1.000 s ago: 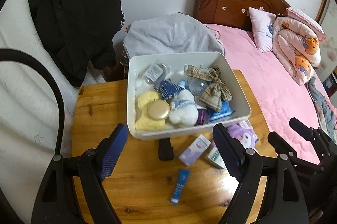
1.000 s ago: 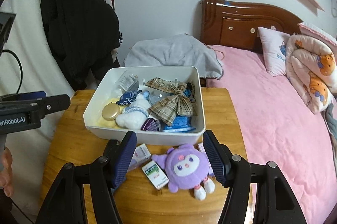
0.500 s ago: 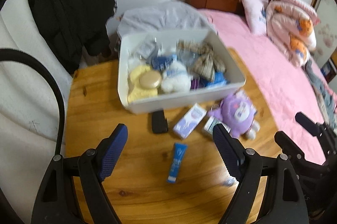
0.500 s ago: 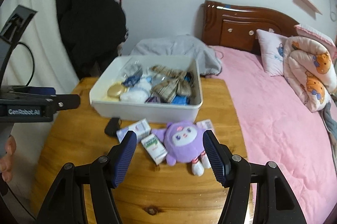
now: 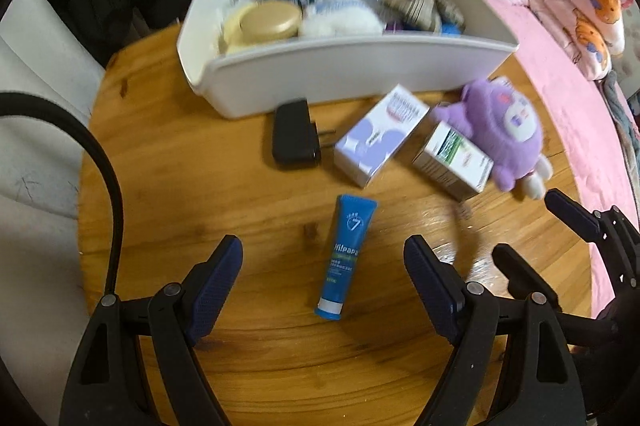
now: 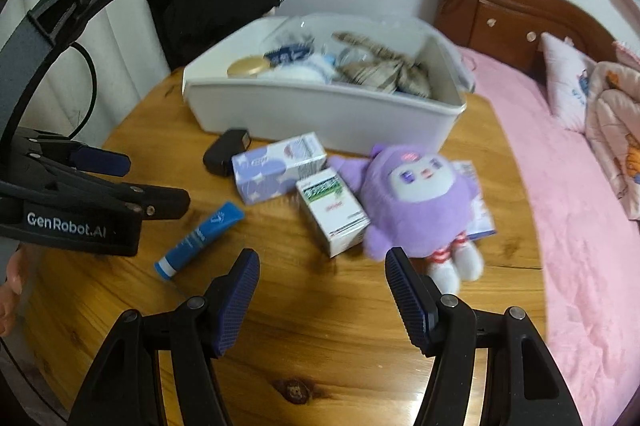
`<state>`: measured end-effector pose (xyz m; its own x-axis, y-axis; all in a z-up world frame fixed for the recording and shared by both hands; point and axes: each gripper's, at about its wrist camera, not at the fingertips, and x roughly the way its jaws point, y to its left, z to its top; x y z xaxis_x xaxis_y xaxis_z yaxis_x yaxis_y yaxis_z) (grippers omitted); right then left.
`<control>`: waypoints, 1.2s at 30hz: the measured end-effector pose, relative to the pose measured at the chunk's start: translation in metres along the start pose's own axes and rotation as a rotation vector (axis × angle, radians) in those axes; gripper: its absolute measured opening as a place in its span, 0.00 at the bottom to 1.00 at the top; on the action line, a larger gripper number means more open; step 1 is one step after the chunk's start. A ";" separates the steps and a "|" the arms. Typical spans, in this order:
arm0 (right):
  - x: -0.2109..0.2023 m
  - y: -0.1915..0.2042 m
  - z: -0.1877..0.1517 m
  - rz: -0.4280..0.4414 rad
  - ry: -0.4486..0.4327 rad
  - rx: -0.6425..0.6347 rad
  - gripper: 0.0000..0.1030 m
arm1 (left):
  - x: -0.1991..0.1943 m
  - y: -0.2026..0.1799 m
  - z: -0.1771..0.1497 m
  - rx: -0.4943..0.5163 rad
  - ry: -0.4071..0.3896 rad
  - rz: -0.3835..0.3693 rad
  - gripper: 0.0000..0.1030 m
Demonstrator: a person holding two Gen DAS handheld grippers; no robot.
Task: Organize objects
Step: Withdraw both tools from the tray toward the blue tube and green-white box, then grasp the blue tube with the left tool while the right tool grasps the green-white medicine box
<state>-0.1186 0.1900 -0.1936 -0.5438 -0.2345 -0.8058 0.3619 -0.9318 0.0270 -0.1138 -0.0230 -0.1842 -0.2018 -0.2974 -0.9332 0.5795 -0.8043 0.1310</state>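
Both claws stand apart and empty, the left claw (image 5: 323, 280) nearer the blue tube (image 5: 346, 256), which lies loose on the counter (image 5: 200, 185) straight ahead between its fingers, long axis along the reach, cap end nearest, short of the white bin (image 5: 360, 73).
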 end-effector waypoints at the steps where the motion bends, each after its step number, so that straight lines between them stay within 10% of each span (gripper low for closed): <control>1: 0.004 0.001 -0.001 0.007 0.004 -0.003 0.65 | 0.004 0.000 -0.001 -0.006 0.009 0.001 0.83; 31: 0.083 -0.014 0.005 0.024 0.057 -0.064 0.64 | 0.056 -0.020 -0.021 0.039 0.142 0.012 0.75; 36: 0.081 -0.007 0.005 0.056 0.040 -0.097 0.34 | 0.054 -0.017 -0.022 0.018 0.117 0.007 0.63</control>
<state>-0.1687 0.1762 -0.2561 -0.4903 -0.2728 -0.8278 0.4635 -0.8859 0.0174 -0.1172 -0.0137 -0.2440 -0.1031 -0.2419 -0.9648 0.5664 -0.8116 0.1430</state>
